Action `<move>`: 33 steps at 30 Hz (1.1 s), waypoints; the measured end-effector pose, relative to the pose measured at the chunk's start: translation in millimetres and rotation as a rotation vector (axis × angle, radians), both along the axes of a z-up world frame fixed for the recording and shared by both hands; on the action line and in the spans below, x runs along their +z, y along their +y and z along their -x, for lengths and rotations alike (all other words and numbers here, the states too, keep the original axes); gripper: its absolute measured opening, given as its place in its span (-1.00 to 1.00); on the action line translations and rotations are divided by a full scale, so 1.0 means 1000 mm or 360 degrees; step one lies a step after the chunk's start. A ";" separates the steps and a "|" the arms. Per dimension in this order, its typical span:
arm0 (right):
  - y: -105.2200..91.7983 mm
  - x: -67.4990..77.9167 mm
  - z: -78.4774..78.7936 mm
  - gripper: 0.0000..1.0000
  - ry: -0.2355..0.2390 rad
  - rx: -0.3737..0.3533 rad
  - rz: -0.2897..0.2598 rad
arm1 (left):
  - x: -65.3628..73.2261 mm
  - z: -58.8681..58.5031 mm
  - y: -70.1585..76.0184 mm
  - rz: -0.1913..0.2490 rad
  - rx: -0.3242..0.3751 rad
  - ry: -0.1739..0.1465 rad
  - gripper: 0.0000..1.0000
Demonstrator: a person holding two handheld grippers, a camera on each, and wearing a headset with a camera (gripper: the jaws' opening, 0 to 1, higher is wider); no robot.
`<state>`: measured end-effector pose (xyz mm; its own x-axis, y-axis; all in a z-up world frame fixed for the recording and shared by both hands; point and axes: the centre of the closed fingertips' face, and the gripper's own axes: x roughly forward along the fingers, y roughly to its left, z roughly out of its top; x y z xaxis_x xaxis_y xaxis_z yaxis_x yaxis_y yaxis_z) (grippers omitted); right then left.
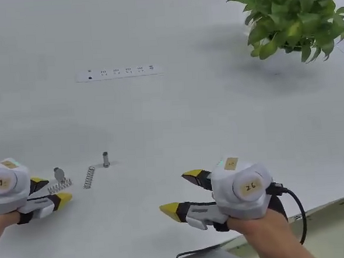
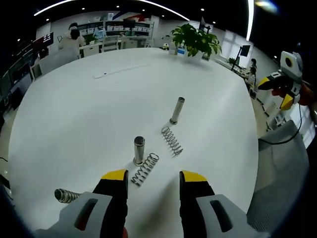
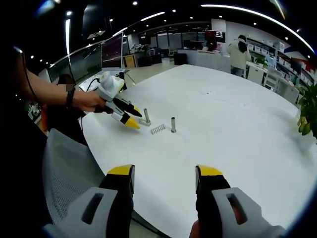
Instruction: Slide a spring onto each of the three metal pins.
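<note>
At the near edge of the bench (image 1: 217, 103), the left gripper (image 2: 153, 176) and right gripper (image 3: 164, 171) both have their jaws apart and hold nothing. Just past the left one, a spring (image 2: 144, 169) lies by a standing pin (image 2: 139, 148). Farther in are another spring (image 2: 172, 140) and a second pin (image 2: 177, 110).

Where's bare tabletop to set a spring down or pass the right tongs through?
Free: the stretch between the power strip and the far pin, and the patch from that pin to the right tongs. Toward the plant is bare. Crowded: ahead of the left tongs, where the near pin and springs cluster.
</note>
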<state>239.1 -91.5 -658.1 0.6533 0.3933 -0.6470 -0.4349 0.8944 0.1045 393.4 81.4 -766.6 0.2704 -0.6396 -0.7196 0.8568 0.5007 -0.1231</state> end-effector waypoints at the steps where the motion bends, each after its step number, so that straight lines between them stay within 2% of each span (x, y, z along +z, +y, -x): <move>1: 0.001 -0.001 0.000 -0.05 0.0007 0.0002 0.0001 | -0.002 0.000 0.000 -0.0007 -0.0005 0.0000 -0.31; 9: 0.004 -0.004 0.001 -0.06 0.0025 0.0012 -0.0004 | -0.015 -0.005 0.004 -0.0104 -0.0066 -0.0011 -0.43; 13: 0.003 -0.004 0.001 -0.06 0.0028 0.0010 -0.0006 | -0.013 -0.008 0.006 -0.0105 -0.0050 -0.0030 -0.54; 17: 0.004 -0.004 0.001 -0.06 0.0028 0.0014 -0.0007 | -0.013 -0.010 0.007 -0.0156 -0.0078 -0.0092 -0.68; 20: 0.006 -0.004 0.000 -0.06 0.0025 0.0021 -0.0008 | -0.013 -0.009 0.009 -0.0166 -0.0066 -0.0109 -0.88; 22: 0.007 -0.005 0.000 -0.07 0.0023 0.0027 -0.0013 | -0.011 -0.007 0.006 -0.0106 -0.0010 -0.0073 -0.93; 23: 0.008 -0.005 0.000 -0.08 0.0023 0.0030 -0.0013 | -0.010 -0.006 0.005 -0.0086 0.0013 -0.0056 -0.93; 26: 0.013 -0.006 0.001 -0.08 0.0024 0.0048 -0.0010 | -0.010 0.002 0.007 -0.0115 -0.0003 -0.0055 -0.94; 33: 0.017 -0.006 0.003 -0.08 0.0011 0.0056 -0.0026 | -0.007 0.026 0.014 -0.0109 -0.0009 -0.0043 -0.94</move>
<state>236.0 -74.8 -663.7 0.6344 0.4268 -0.6445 -0.4656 0.8765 0.1222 367.5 95.2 -773.2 0.2871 -0.5904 -0.7543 0.8621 0.5025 -0.0652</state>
